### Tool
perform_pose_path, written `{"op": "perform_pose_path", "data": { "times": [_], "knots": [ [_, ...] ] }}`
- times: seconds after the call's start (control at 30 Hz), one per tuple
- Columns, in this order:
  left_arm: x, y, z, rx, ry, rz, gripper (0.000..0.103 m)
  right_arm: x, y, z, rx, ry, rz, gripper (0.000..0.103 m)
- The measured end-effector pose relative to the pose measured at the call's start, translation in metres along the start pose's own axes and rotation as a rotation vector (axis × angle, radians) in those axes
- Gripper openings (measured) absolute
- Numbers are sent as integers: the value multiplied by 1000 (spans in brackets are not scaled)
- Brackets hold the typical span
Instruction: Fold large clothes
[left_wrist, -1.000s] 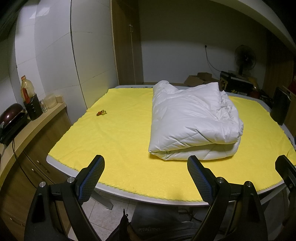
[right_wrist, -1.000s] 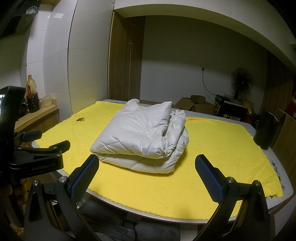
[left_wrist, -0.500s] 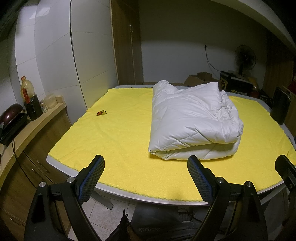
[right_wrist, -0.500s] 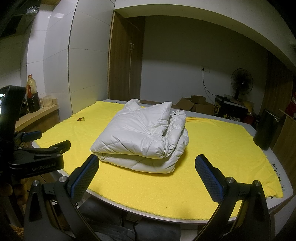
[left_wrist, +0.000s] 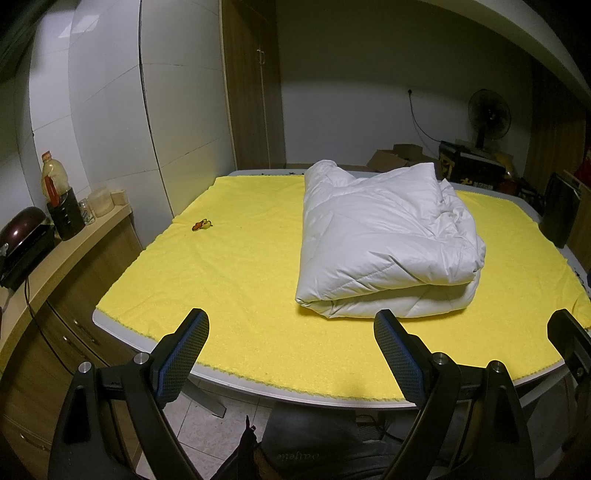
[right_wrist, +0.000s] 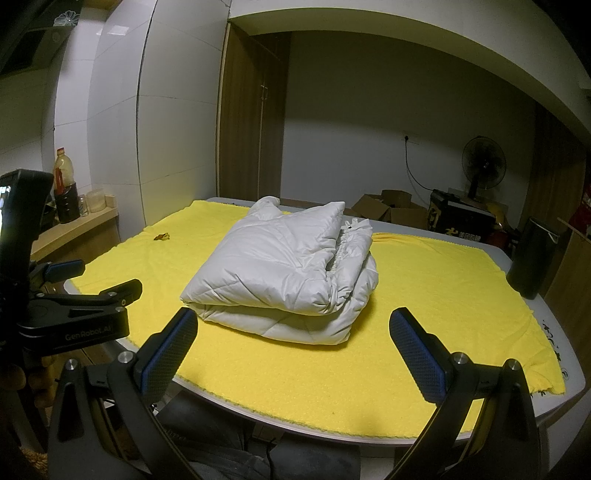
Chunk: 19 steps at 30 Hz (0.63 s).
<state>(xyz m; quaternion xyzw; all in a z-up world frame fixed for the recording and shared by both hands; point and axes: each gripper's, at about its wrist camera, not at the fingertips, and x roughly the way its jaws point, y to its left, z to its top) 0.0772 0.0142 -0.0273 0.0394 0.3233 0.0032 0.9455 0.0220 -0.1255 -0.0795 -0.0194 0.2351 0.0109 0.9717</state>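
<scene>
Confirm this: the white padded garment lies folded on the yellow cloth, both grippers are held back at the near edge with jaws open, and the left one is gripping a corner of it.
Wrong on one point: the left gripper grips nothing. The left wrist view shows its jaws open and empty, short of the white padded garment. The rest holds: it lies folded on the yellow cloth, and the right gripper is open too.

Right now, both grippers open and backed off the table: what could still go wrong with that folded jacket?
1. The white puffy jacket is a lofty bundle; its top layer could spring open, especially at the loose bunched edge on its right.
2. Regrasping it could drag and bunch the yellow cloth beneath.
3. The small orange object lies on that cloth and could shift with it.
</scene>
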Motion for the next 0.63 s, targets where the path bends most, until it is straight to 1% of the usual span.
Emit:
{"op": "perform_pose_path", "data": {
  "times": [0.33,0.5,0.63],
  "knots": [
    [0,0,0,0,2,0,91,0,0,0,1,0,-1,103],
    [-1,-2,-1,4,-4,-13,91,1,1,0,2,1,-2,103],
    [-7,-2,-2,13,-38,-19,92,1,1,0,1,1,-2,103]
  ]
}}
